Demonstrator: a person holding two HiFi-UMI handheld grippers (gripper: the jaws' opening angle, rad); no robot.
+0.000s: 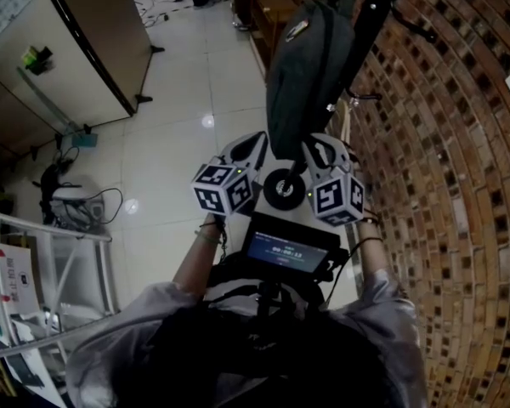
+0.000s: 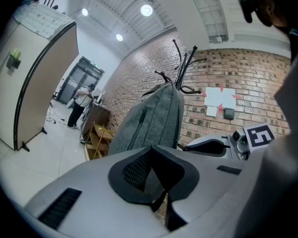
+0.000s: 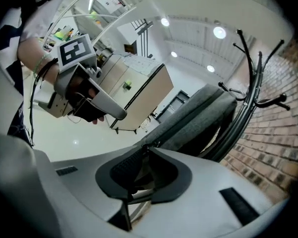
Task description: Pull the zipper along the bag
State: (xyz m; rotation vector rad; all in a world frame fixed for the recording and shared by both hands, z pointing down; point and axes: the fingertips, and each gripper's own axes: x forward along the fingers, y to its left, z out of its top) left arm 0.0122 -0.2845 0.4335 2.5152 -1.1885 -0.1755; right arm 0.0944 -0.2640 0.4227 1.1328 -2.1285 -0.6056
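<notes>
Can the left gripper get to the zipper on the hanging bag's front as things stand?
Probably yes: the left gripper faces the bag and its zipper with nothing between them, though its jaws are together and would need opening.

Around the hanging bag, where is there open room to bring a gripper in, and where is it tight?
Open: the tiled floor left of the bag, out to the beige partition. Tight: right of the bag, where the rack pole and brick wall close in, and below it, where the left gripper and right gripper sit side by side.
</notes>
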